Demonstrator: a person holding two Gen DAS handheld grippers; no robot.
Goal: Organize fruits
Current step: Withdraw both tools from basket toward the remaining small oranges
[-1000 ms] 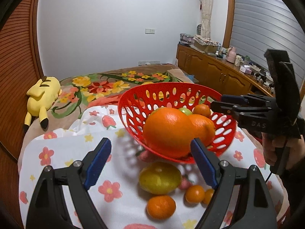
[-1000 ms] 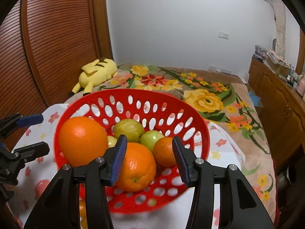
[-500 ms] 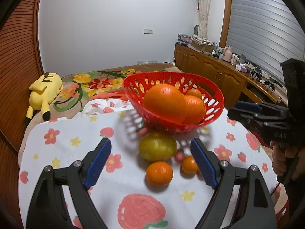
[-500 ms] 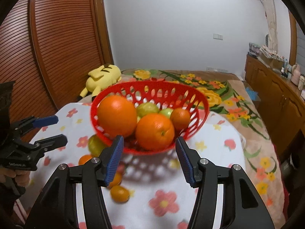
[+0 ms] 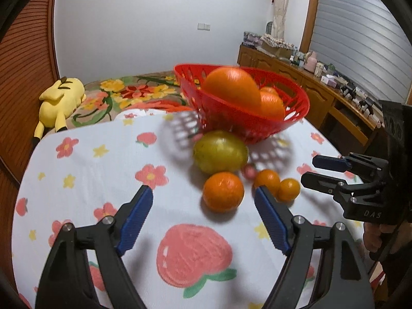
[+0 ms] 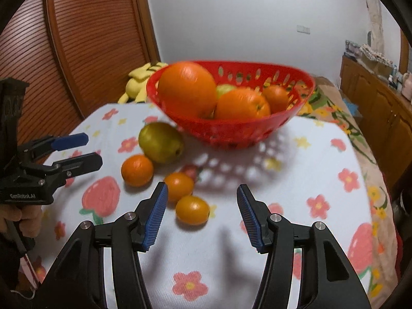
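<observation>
Two marks: "GenRobot.AI" on left claw [image 6: 77,150], "DAS" on right [image 5: 332,172].

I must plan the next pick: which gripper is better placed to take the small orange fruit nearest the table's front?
Right. The right gripper is open just in front of the small orange fruit; the left gripper, closing and empty, faces the bigger mandarin.

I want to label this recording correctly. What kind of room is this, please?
Most likely a bedroom in a home. Behind the cloth-covered table lies a bed with a floral blanket and a yellow plush toy, and a wooden sideboard with small household items lines the wall.
</observation>
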